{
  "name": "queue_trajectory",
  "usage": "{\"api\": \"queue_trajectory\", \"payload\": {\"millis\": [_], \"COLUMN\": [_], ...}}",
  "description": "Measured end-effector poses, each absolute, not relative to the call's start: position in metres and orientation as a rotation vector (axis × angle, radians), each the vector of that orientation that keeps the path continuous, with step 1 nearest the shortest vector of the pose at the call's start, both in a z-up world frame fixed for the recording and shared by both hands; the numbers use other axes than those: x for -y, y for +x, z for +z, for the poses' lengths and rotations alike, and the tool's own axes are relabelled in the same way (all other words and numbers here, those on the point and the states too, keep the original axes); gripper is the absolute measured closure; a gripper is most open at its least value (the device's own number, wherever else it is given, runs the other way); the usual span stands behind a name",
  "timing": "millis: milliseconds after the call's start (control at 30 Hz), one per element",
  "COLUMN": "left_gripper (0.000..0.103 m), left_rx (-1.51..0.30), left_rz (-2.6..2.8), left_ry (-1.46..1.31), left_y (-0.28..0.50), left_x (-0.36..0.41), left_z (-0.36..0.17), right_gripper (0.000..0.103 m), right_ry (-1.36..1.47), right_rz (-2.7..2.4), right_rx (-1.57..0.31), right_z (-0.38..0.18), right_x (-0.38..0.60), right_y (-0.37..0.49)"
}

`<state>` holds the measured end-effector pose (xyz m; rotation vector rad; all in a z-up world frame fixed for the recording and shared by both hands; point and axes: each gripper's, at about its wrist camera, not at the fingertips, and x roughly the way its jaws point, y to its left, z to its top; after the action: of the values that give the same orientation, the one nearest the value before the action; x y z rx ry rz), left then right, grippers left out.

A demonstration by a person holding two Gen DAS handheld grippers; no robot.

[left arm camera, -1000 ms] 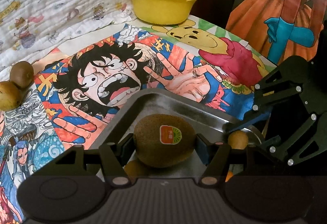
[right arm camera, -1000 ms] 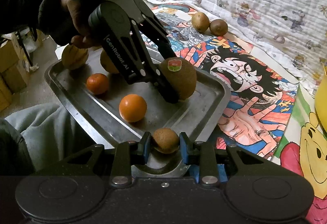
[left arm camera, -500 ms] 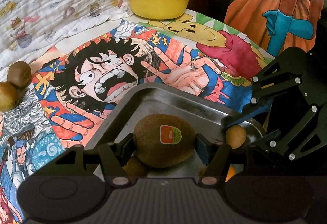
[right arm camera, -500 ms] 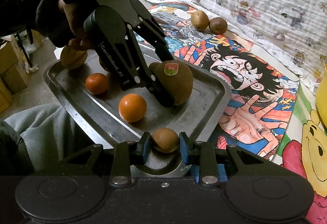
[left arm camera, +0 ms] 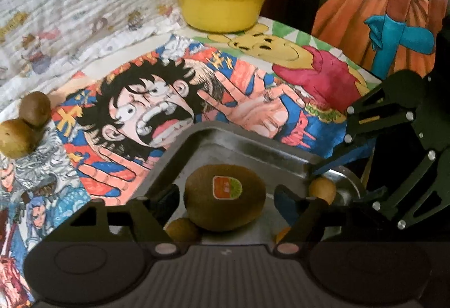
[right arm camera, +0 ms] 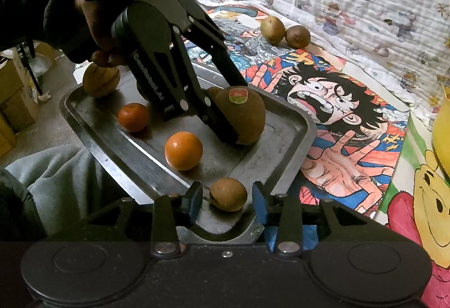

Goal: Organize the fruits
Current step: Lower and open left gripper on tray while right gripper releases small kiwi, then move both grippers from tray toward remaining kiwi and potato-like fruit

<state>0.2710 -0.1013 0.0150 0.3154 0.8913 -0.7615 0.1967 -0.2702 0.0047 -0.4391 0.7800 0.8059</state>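
so there's a rectangular grey metal tray (right arm camera: pixel 284 136) sitting on a bright cartoon-printed cloth (right arm camera: pixel 346 122). on the tray: a big brown kiwi with a red-green sticker (left arm camera: pixel 225 197) between the fingers of the left claw (left arm camera: pixel 225 195), jaws opening and already off its sides. then two round oranges (right arm camera: pixel 183 150), and a small brown kiwi (right arm camera: pixel 228 194) in the tray's near corner between the right claw's (right arm camera: pixel 227 199) fingers, jaws opening too, gaps both sides
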Motion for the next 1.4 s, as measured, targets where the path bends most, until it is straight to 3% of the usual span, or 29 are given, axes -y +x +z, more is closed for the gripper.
{"api": "queue_trajectory", "payload": {"millis": [167, 333, 700, 1100, 1400], "left_gripper": [0.017, 0.002, 0.001, 0.001, 0.001], "left_rx": [-0.832, -0.749, -0.668, -0.694, -0.69], "left_rz": [-0.733, -0.669, -0.382, -0.073, 0.036], "left_ry": [0.317, 0.251, -0.048, -0.187, -0.195], "left_y": [0.262, 0.239, 0.16, 0.087, 0.076], "left_x": [0.094, 0.074, 0.019, -0.009, -0.01], "left_z": [0.035, 0.053, 0.06, 0.039, 0.045], "right_gripper": [0.049, 0.033, 0.005, 0.001, 0.001], "right_ry": [-0.445, -0.435, -0.384, -0.229, -0.183], "right_rz": [0.774, 0.75, 0.73, 0.674, 0.638], "right_rx": [-0.766, -0.748, -0.689, -0.67, -0.691], "right_z": [0.009, 0.016, 0.029, 0.03, 0.032], "right_x": [0.27, 0.272, 0.27, 0.273, 0.269], "right_y": [0.191, 0.184, 0.158, 0.158, 0.169]}}
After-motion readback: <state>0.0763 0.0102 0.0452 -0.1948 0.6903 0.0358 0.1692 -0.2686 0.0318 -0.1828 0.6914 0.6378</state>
